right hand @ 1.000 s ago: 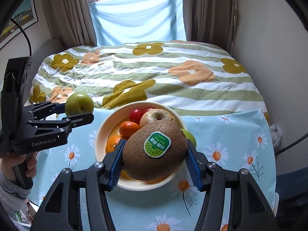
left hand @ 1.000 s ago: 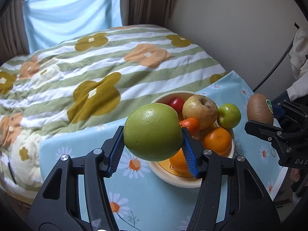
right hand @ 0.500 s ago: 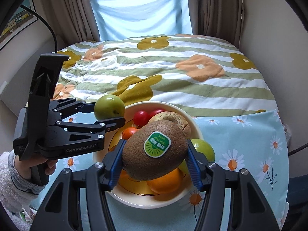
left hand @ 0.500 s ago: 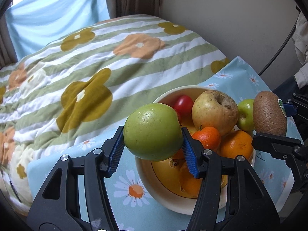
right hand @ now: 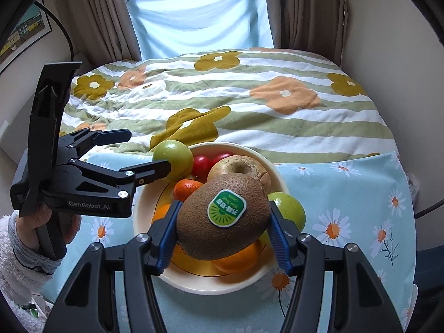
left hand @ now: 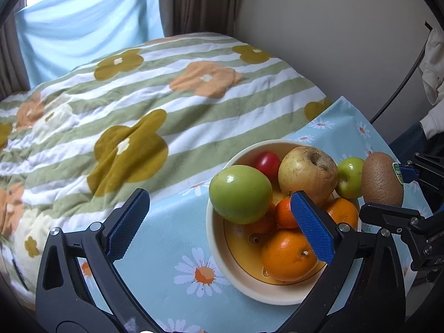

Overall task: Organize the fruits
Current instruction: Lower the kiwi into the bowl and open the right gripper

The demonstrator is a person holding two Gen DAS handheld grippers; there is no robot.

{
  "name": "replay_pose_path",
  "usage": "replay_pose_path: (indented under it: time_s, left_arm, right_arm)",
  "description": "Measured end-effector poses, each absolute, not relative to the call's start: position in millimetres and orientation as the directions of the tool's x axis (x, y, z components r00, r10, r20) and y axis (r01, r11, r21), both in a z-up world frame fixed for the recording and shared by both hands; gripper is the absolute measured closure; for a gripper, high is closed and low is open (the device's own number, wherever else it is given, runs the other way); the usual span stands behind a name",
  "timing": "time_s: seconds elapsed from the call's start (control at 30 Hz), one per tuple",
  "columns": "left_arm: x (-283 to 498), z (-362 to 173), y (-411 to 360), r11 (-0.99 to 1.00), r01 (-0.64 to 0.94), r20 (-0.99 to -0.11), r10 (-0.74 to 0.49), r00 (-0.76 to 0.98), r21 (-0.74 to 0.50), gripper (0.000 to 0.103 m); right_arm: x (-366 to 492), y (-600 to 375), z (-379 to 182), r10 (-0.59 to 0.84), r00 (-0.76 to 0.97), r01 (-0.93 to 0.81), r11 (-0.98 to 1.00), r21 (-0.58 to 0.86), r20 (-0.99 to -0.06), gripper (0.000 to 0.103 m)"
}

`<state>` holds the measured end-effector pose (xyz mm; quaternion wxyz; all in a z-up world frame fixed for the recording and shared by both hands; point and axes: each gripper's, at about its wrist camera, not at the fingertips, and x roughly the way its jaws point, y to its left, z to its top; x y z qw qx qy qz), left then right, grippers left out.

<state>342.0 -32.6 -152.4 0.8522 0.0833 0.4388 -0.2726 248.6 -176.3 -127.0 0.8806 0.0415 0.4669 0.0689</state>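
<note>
Left tongs (left hand: 222,227) opening, green apple (left hand: 241,193) free | right tongs (right hand: 222,236) clamp kiwi (right hand: 222,216)

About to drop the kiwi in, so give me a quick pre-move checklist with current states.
1. Left tongs opening, pads off the green apple: ok.
2. Green apple settled in the bowl: cannot tell; it sits at the rim.
3. Right tongs gripping the kiwi on both sides: ok.
4. Kiwi above the bowl: ok.
5. Free landing spot under the kiwi: not ok; an orange and the brownish apple crowd it.
6. Left tongs clear of the kiwi's path: ok, off to the side.
</note>
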Motion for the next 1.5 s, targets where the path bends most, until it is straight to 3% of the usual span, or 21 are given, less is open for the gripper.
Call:
replay_pose_path:
  time_s: [0.4,0.77,1.33,1.5]
  left_arm:
    - [309,-143,18,0.9,0.426,-0.802,-0.321,0.504,-0.093,0.0]
    - [262,-150,67,0.938,0.323,-0.817,-0.284,0.501,-0.128,0.0]
    - [260,-159,73,0.937,0.312,-0.815,-0.3,0.496,-0.155,0.0]
    - [261,-160,73,0.937,0.313,-0.815,-0.301,0.495,-0.155,0.0]
  right_arm:
    - [235,-164,-122,0.175,0.56,-0.134,0.984,0.12,-0.81,0.048]
    - [223,-138,-152,0.175,0.559,-0.214,0.975,0.063,-0.811,0.048]
    - [248,-138,-169,0.12,0.606,-0.18,0.984,0.011,-0.786,0.048]
    - [247,-143,-170,0.097,0.603,-0.14,0.99,0.014,-0.792,0.035]
